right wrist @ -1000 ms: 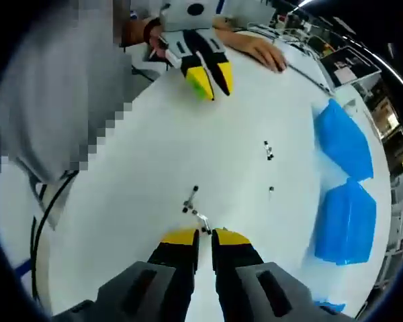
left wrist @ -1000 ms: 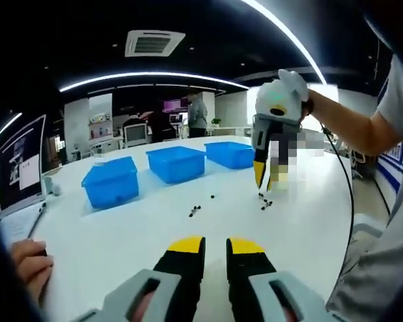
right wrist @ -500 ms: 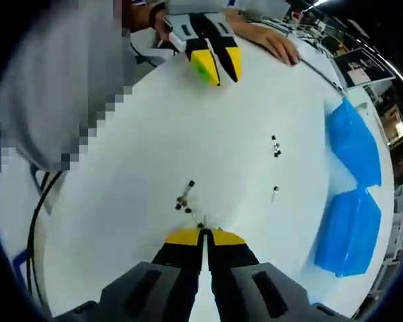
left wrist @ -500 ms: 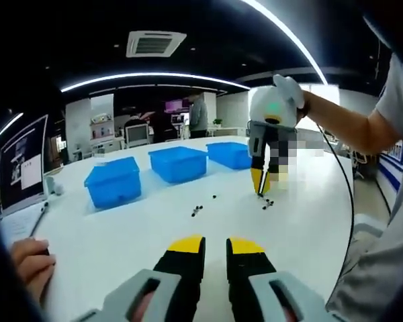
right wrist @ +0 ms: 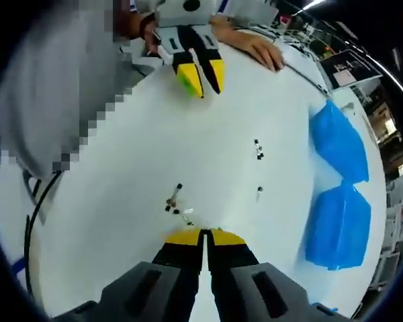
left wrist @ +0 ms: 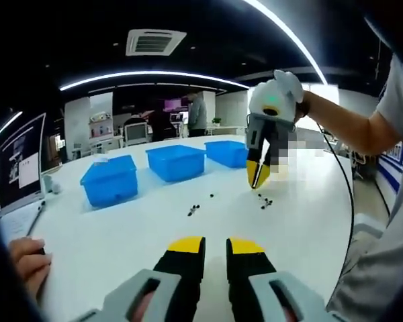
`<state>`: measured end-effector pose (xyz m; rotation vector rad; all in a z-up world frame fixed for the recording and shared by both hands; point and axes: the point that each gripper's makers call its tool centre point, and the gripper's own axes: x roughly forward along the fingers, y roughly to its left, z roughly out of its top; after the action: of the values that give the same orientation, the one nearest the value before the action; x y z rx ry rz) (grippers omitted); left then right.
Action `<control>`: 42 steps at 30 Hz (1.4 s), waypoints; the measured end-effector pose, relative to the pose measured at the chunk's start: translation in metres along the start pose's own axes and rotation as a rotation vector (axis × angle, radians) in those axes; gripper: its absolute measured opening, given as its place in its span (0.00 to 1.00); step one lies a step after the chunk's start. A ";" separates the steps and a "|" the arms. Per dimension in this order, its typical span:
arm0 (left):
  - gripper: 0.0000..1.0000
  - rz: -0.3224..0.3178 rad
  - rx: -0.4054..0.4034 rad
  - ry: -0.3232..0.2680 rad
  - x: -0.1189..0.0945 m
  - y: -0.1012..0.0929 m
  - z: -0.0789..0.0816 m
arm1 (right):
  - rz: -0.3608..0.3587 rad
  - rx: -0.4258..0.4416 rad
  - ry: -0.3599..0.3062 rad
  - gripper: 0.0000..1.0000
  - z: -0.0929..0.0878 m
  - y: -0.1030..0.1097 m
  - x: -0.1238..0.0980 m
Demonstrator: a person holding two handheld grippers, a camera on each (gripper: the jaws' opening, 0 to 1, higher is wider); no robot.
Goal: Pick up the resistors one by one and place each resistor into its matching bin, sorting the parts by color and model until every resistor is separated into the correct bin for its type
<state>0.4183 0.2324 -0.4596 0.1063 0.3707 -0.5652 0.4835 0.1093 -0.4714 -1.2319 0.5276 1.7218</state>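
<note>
Blue bins (left wrist: 176, 161), white table (left wrist: 121, 228), yellow-tipped black gripper (right wrist: 206, 236), dark resistors (left wrist: 194, 210).

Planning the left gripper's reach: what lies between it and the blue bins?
In the left gripper view, bare white table and a few loose resistors separate the left gripper from the bins.

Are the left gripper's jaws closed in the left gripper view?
No: the left gripper has a clear gap between its yellow-tipped jaws above the white table.
</note>
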 end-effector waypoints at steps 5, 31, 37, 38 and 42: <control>0.16 0.004 -0.006 -0.005 0.000 0.001 -0.001 | -0.053 0.137 -0.194 0.06 0.012 -0.011 0.001; 0.16 0.015 -0.004 -0.012 -0.007 0.007 0.001 | -0.693 0.668 -0.924 0.05 0.021 -0.161 -0.092; 0.16 0.015 -0.004 -0.015 -0.009 0.007 0.001 | -0.835 0.836 -0.866 0.06 -0.016 -0.190 -0.095; 0.16 0.017 -0.005 -0.015 -0.010 0.008 0.000 | -0.846 0.879 -0.867 0.06 -0.024 -0.194 -0.094; 0.16 0.019 -0.009 -0.018 -0.010 0.008 0.000 | -0.855 0.874 -0.850 0.06 -0.029 -0.197 -0.088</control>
<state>0.4145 0.2444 -0.4557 0.0960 0.3545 -0.5451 0.6747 0.1439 -0.3723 0.0054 0.1300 0.9194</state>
